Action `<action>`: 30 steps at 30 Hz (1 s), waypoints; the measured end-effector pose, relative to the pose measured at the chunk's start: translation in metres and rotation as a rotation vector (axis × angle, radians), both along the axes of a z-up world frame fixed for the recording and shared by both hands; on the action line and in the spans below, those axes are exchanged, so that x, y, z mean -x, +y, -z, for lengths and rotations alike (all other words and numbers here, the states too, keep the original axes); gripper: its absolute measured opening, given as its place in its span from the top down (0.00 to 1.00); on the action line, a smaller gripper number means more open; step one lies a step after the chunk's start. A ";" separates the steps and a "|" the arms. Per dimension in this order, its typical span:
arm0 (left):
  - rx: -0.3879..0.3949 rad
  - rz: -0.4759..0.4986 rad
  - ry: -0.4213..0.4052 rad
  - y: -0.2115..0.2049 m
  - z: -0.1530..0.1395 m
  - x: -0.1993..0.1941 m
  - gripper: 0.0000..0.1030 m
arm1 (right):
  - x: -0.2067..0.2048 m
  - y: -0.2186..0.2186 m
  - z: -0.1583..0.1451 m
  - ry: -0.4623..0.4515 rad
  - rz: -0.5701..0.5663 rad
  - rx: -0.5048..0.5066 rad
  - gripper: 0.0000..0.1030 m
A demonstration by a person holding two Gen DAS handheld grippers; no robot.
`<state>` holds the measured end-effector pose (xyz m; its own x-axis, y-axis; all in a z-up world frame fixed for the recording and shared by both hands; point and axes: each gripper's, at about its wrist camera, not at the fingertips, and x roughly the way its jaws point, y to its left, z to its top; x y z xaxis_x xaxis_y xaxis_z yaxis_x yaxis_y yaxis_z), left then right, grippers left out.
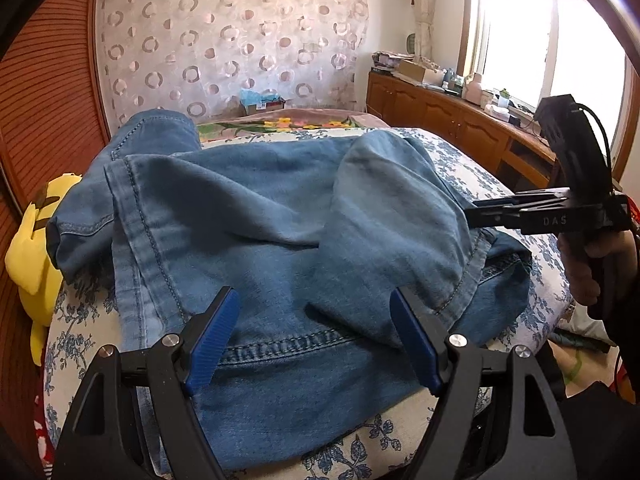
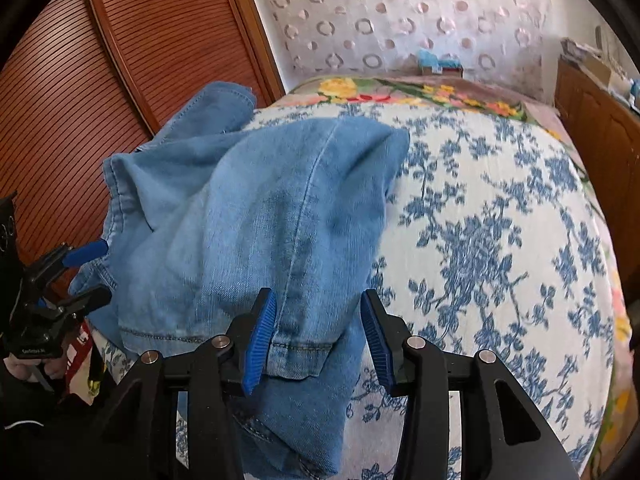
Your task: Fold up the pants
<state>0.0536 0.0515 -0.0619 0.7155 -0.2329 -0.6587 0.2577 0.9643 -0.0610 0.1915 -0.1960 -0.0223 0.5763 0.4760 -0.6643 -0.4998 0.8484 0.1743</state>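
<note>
Left wrist view: denim jeans [image 1: 280, 232] lie rumpled on the floral bedspread [image 1: 472, 152], one leg flopped over toward 1 o'clock. Left gripper [image 1: 316, 336] hangs with jaws spread wide over the stitched hem, nothing pinched. Right gripper [image 1: 480, 212] comes in from 3 o'clock.

Right wrist view: right gripper [image 2: 318, 340] is parted, a hem edge between the pads, not pressed (the left pad grazes it at most). Denim looks soft, floppy and fairly heavy, so it will sag; best pinched at the thick stitched hem or seam.
</note>
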 end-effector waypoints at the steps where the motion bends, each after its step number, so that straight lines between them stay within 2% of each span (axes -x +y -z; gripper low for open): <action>1: 0.002 -0.006 0.000 0.002 0.000 0.000 0.24 | 0.001 0.004 -0.003 0.001 -0.017 -0.007 0.57; 2: 0.005 -0.012 -0.002 0.004 0.000 0.001 0.24 | -0.007 0.007 -0.003 -0.004 -0.036 -0.008 0.70; 3: 0.008 -0.018 -0.004 0.006 -0.001 0.002 0.24 | -0.006 0.008 -0.006 -0.018 -0.047 -0.002 0.89; 4: 0.010 -0.022 -0.006 0.011 0.001 0.004 0.24 | -0.005 0.016 -0.015 -0.042 -0.062 0.013 0.92; 9: 0.025 -0.062 -0.027 0.029 -0.003 0.012 0.24 | -0.007 0.062 -0.059 -0.152 -0.163 0.045 0.95; 14: 0.051 -0.096 -0.043 0.045 -0.006 0.017 0.24 | -0.013 0.131 -0.105 -0.239 -0.281 0.083 0.95; 16: 0.057 -0.105 -0.045 0.051 -0.006 0.019 0.24 | -0.018 0.161 -0.117 -0.251 -0.324 0.091 0.95; 20: 0.061 -0.114 -0.048 0.057 -0.007 0.019 0.24 | -0.043 0.205 -0.118 -0.227 -0.346 0.107 0.95; 23: 0.063 -0.115 -0.049 0.057 -0.007 0.017 0.24 | -0.065 0.217 -0.116 -0.220 -0.306 0.136 0.90; 27: 0.057 -0.102 -0.053 0.054 -0.008 0.017 0.24 | -0.073 0.212 -0.112 -0.211 -0.278 0.133 0.59; 30: 0.046 -0.085 -0.058 0.045 -0.008 0.015 0.24 | -0.062 0.195 -0.112 -0.231 -0.282 0.116 0.51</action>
